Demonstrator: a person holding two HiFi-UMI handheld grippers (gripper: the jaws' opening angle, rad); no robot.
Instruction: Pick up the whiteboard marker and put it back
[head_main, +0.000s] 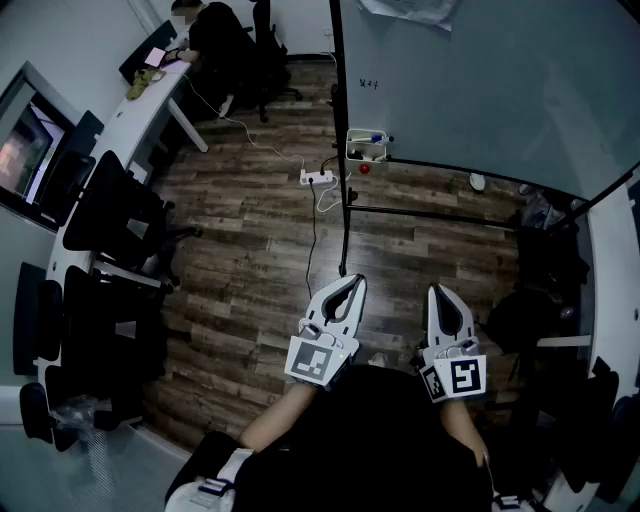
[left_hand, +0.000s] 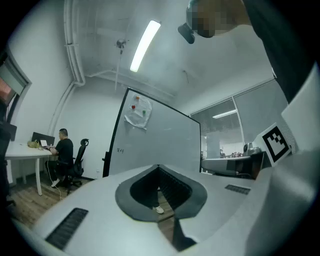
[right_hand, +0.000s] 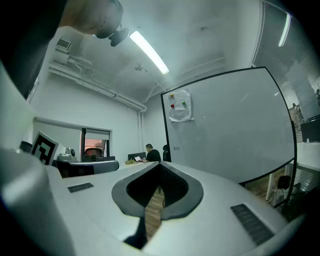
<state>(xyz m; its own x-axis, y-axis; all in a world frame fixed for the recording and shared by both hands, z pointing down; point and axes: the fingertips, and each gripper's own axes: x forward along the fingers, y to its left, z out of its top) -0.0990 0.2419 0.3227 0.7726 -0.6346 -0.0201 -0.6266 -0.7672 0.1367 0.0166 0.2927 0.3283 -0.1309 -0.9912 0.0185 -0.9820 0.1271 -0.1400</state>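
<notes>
- Office room with a dark wood plank floor (head_main: 250, 270), a big whiteboard (head_main: 480, 80) on a stand ahead, shot from above the person's lap
- Nearest in: left gripper (head_main: 352, 281) and right gripper (head_main: 438, 292), side by side and pointing level at the board. Both have their jaws pressed together with nothing in them
- Further out, a white holder (head_main: 366, 148) hangs at the whiteboard's lower left corner, and the blue-capped thing in it looks like the whiteboard marker (head_main: 373, 137)
- It's well apart from both grippers, straight ahead, a bit more in line with the left one, so I'd guess left is nearer. Too small to tell its long axis
- Far corner: someone sitting at a white desk (head_main: 150, 100)
</notes>
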